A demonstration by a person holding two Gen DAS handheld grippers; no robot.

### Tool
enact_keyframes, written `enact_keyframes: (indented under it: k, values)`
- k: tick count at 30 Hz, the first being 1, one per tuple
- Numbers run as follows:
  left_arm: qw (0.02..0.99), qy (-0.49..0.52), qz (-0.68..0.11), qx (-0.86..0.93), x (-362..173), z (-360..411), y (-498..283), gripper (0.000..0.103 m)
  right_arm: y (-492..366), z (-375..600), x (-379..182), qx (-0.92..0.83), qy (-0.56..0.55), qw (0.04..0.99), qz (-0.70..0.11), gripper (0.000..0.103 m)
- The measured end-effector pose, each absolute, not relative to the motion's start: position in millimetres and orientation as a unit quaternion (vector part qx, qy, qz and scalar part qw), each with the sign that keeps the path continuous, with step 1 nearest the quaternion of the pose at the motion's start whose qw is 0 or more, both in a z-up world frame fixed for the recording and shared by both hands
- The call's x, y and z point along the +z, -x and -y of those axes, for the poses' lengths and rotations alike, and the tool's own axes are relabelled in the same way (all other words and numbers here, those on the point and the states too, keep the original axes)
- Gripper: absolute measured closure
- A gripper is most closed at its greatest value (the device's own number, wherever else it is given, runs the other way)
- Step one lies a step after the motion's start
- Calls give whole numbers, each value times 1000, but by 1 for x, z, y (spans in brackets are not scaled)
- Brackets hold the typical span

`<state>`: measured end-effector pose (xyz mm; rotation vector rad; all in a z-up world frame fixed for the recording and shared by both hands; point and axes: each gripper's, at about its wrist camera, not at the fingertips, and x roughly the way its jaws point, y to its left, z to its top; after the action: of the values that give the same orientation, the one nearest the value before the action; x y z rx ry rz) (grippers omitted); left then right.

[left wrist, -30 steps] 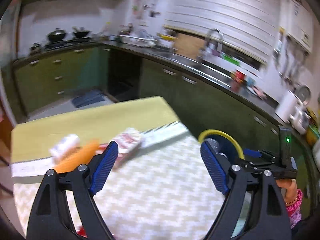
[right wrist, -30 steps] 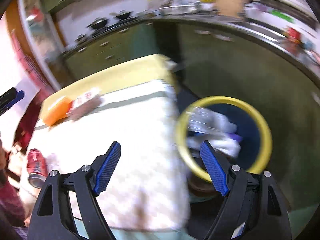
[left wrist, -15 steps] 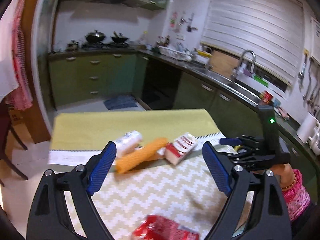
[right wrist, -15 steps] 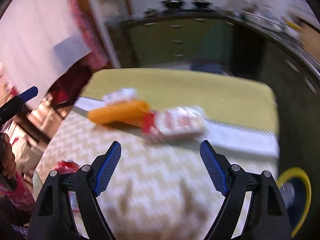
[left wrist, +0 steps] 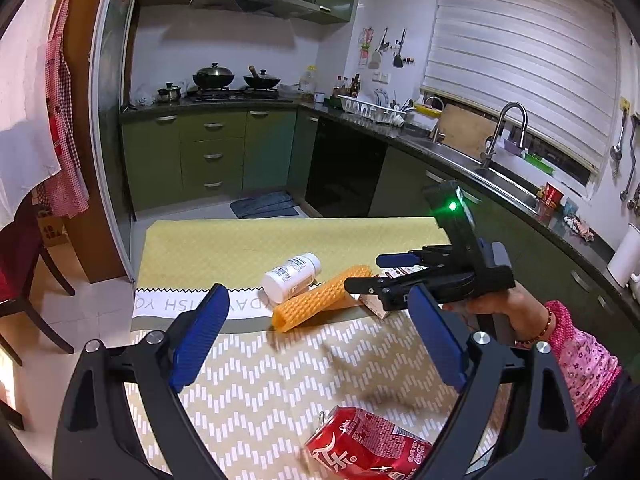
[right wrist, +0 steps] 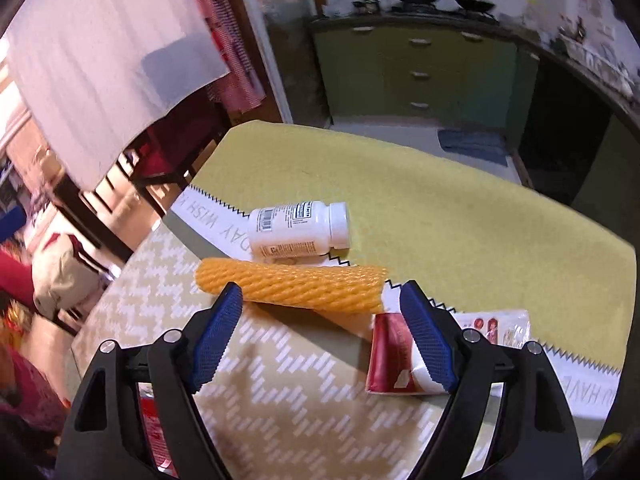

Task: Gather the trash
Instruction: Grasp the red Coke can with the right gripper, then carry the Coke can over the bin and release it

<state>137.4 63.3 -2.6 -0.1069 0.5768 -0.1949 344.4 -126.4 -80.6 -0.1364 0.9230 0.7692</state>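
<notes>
Tablecloth (left wrist: 240,240) carries a red can (left wrist: 368,450) cut off below; both jaws gape wide, gripping nothing

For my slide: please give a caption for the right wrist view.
Open right gripper nears orange foam net, white bottle behind.

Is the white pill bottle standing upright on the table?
No, the white pill bottle lies on its side just behind the orange foam net, cap pointing right in the right wrist view.
</notes>
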Motion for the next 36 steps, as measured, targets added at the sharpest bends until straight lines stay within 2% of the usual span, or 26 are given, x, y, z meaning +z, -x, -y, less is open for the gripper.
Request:
enact_keyframes:
  k: [5,9,14,29,31,33,36]
  values:
    - [955,52,-278,-87,1,-68,-136,17,-288,125,-65,407,34,783,-469,23]
    - [961,56,-263,-69,10,-82,-129,17,-223,111,-64,435,81,750,-491,23]
    - [967,55,-245,-41,21,-99,-116,16,-184,101,-86,425,121,740,-507,22]
    - [967,67,-244,-33,19,-121,-106,15,-182,79,-130,396,140,727,-544,22]
    - [967,67,-244,-32,19,-121,-105,15,-181,77,-132,393,144,726,-545,24]
    - [967,67,-243,-33,19,-122,-105,15,-181,75,-135,389,147,726,-547,32]
    - [967,68,-245,-34,18,-122,-105,15,-182,76,-136,389,142,728,-546,32]
